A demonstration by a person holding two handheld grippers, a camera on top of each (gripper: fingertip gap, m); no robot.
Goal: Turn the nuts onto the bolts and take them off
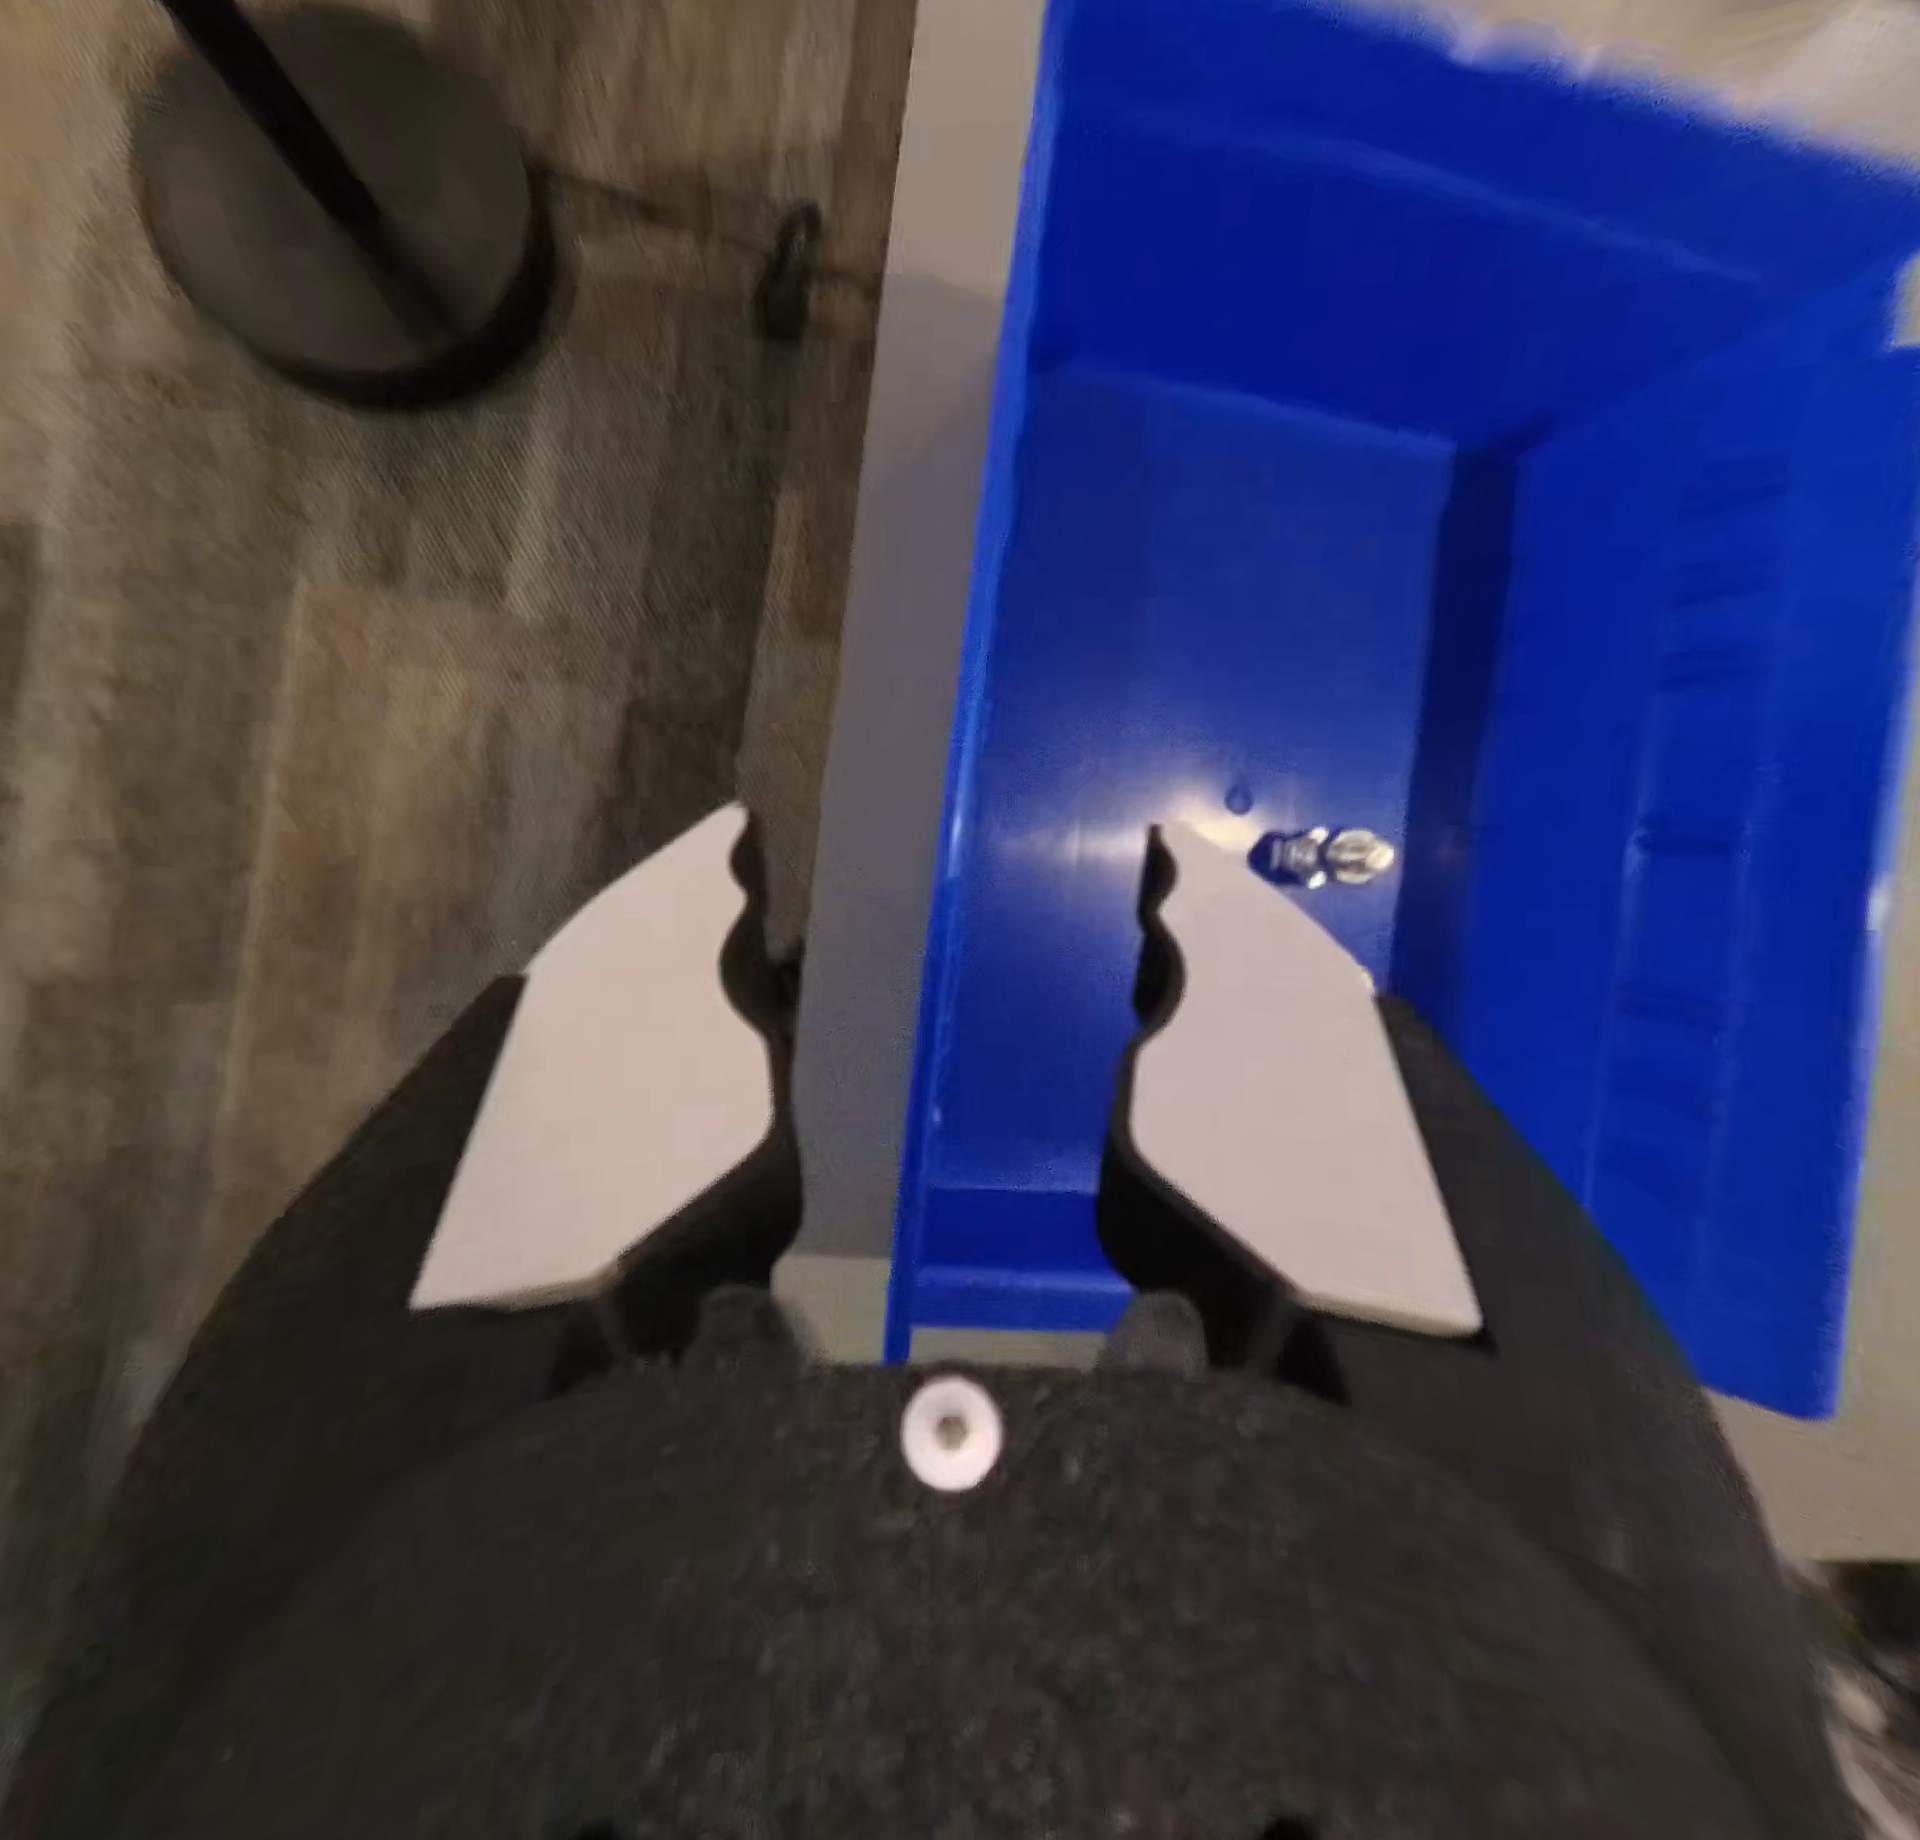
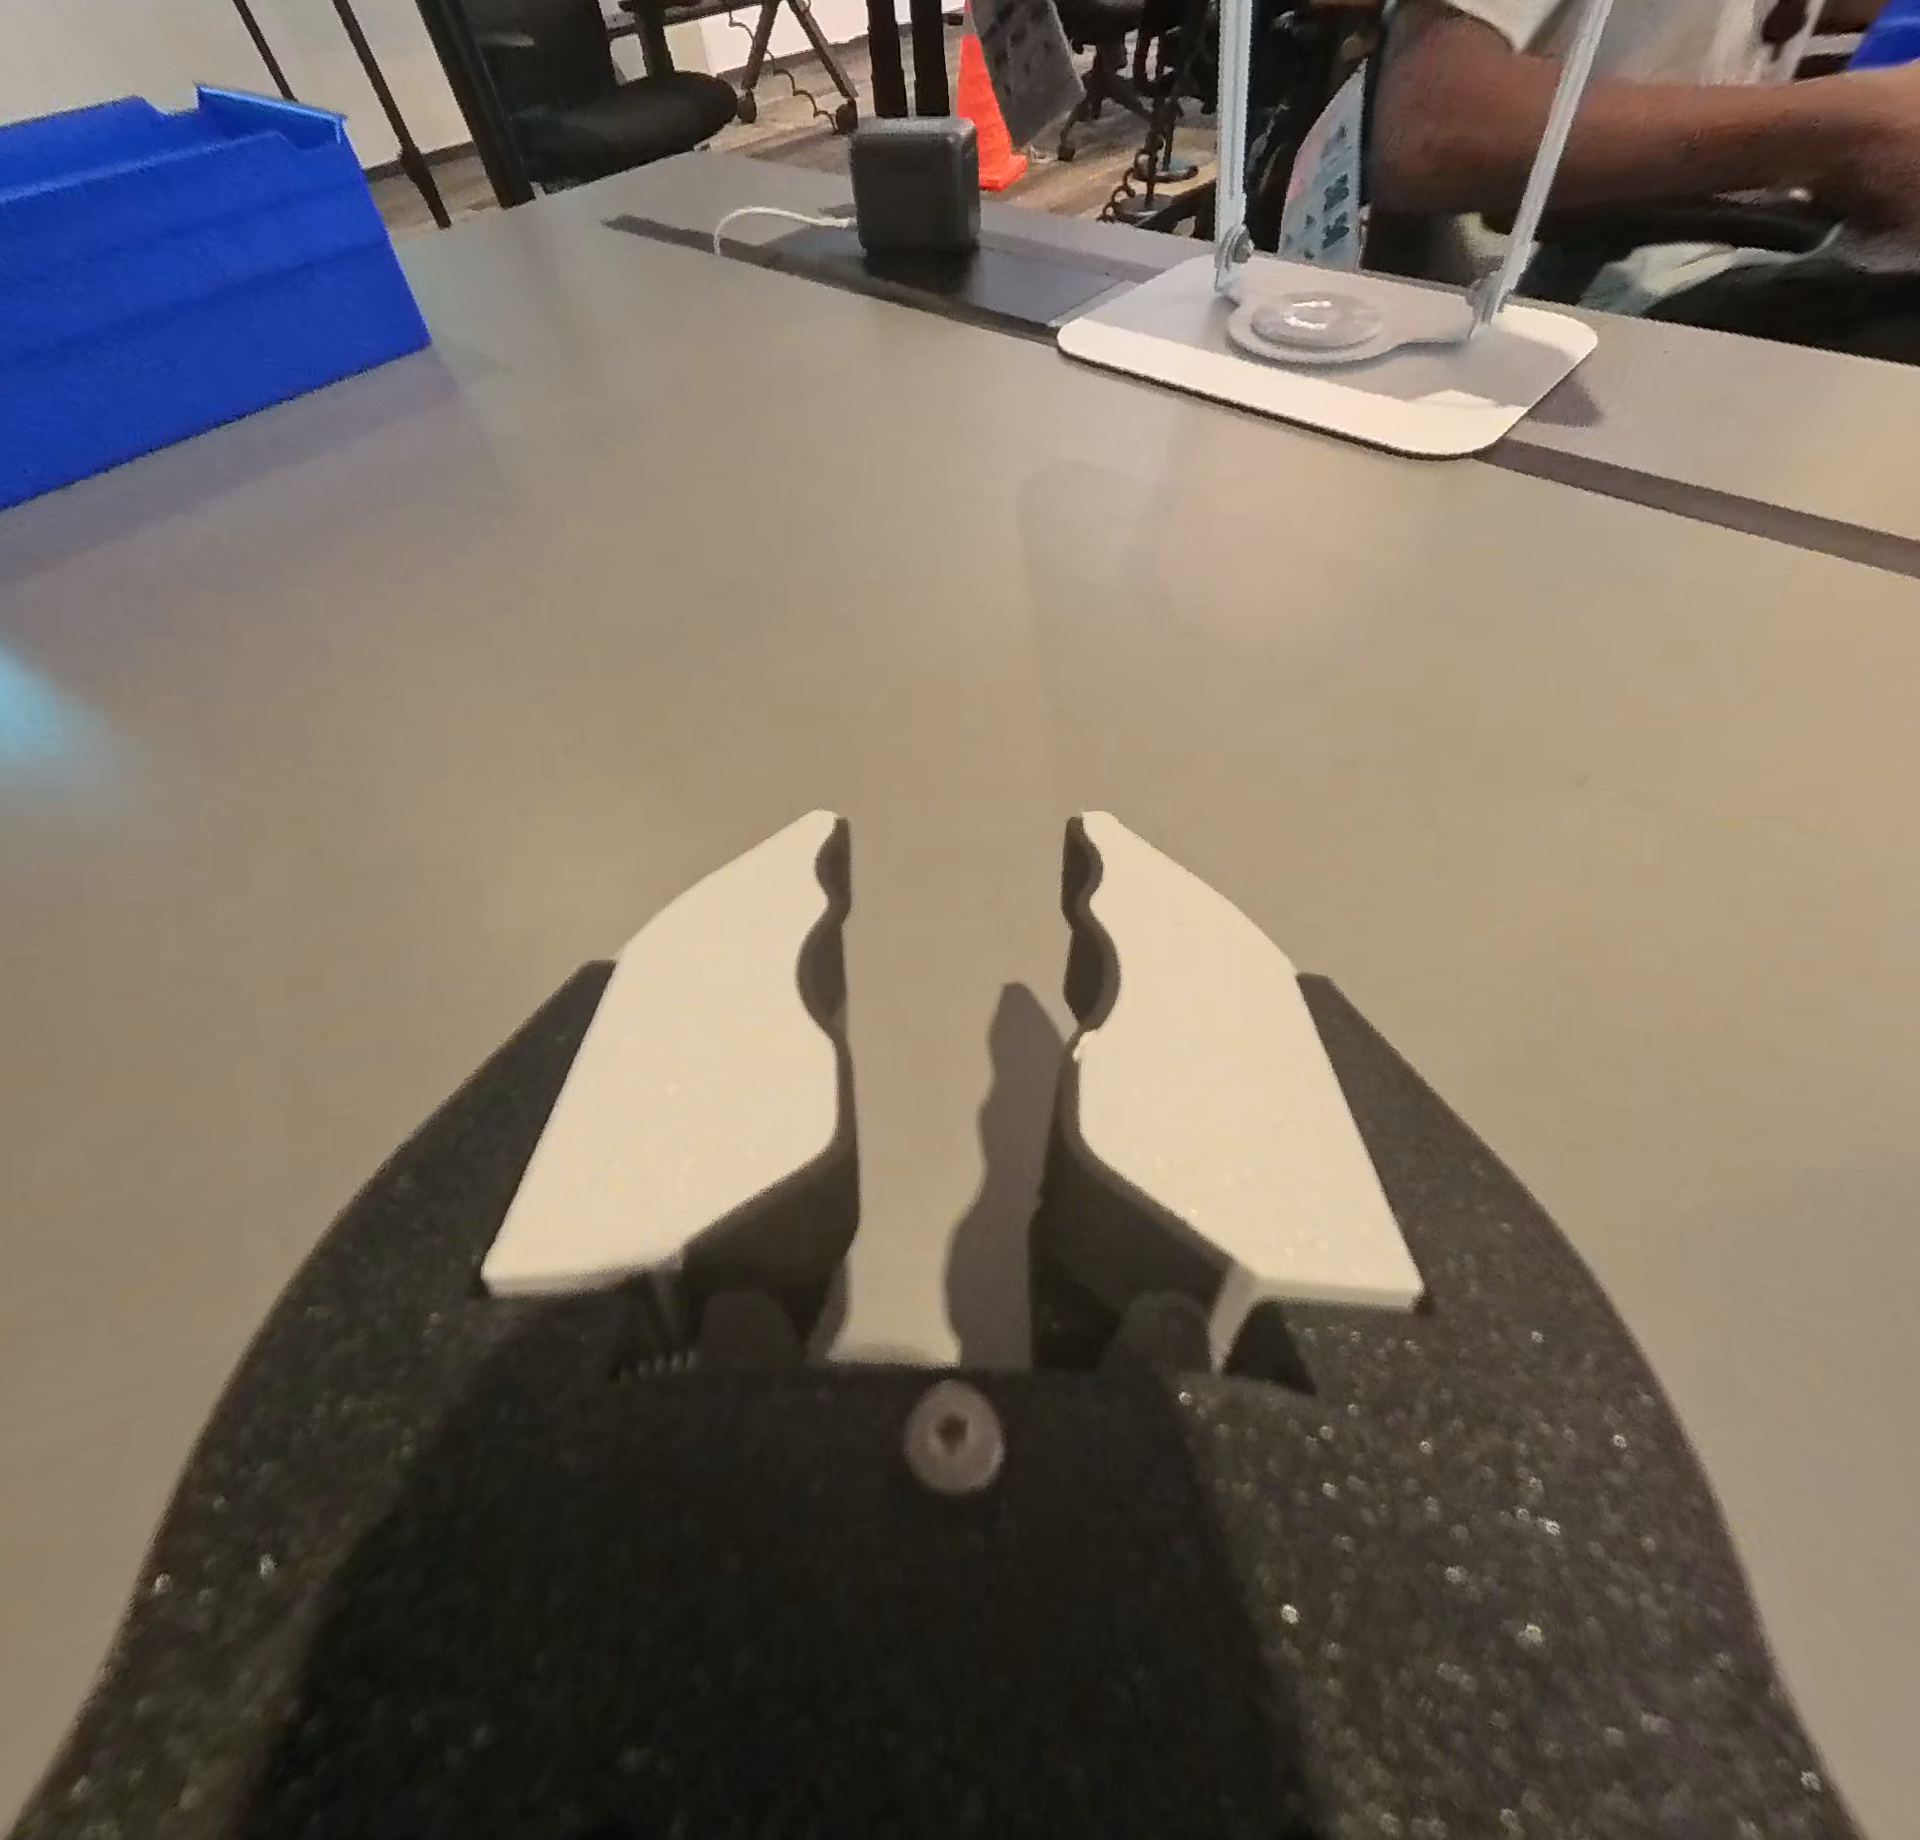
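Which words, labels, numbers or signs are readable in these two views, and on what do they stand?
No text can be read.
Card hanging beside the arm: print too blurred.
Sheet behind the cone: too small.
Sticker on the bin wall: blurred, cut off by the frame.
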